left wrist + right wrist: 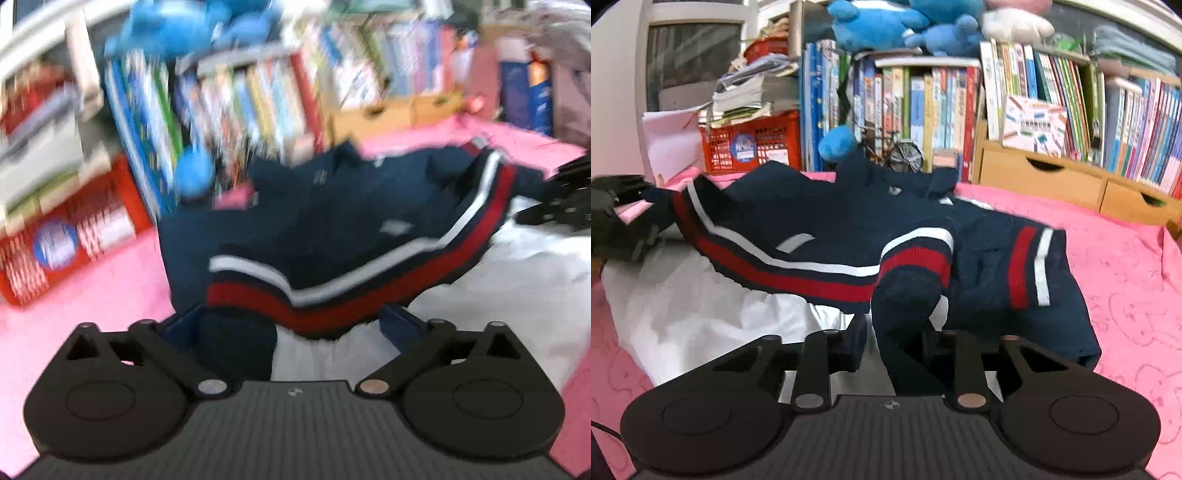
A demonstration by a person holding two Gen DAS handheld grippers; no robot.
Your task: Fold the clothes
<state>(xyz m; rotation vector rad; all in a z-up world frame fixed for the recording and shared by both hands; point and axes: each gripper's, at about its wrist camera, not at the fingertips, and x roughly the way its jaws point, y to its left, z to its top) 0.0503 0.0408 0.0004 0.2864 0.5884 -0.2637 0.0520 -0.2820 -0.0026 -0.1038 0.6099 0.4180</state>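
— Left gripper (291, 325)?
— Jaws spread wide, sweater (332, 229) hem loose between them on the pink bed (92, 295).
— Right gripper (897, 332)?
— Angled down, fingers part-closed, pinching a sleeve.

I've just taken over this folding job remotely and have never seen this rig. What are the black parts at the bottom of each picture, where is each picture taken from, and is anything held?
No robot arm here: a person holds a two-finger gripper in each hand, each with a camera looking along its fingers. The left gripper stands wide open, with the sweater's striped hem lying between its fingers, not pinched. The right gripper has its fingers drawn in around a navy sleeve; whether they pinch it is unclear. The sweater lies partly on a white cloth, over a pink cover. A bookshelf stands behind.
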